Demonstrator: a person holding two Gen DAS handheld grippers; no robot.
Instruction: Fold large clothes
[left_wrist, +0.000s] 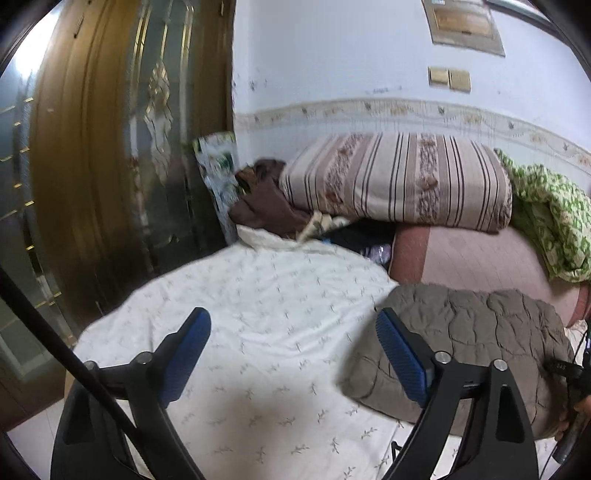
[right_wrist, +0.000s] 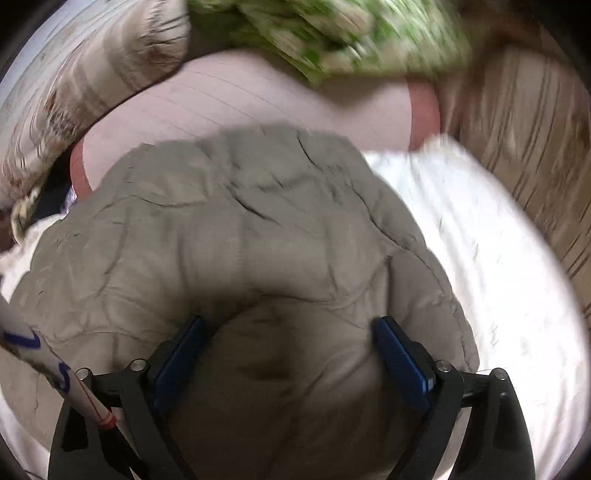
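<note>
Low in the right wrist frame, the right gripper (right_wrist: 288, 354) stood wide, straddling a bulge of the folded grey-brown quilted jacket (right_wrist: 236, 236) on the white bedsheet (right_wrist: 498, 258), pads apparently not pinching, while the left gripper (left_wrist: 291, 354), wide and empty, had it lower right.

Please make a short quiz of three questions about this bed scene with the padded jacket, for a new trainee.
1. True or false: the left gripper holds the grey-brown padded jacket.
2. What lies on the pink cushion by the wall? A) striped folded quilt B) a laptop C) a pair of shoes
3. Fill in: the jacket lies on the ____ sheet with a small sprig print.

Key:
1. False; its jaws stand open over the sheet, with nothing between them.
2. A
3. white

The right gripper stands wide over the jacket; whether it grips cannot be told.
</note>
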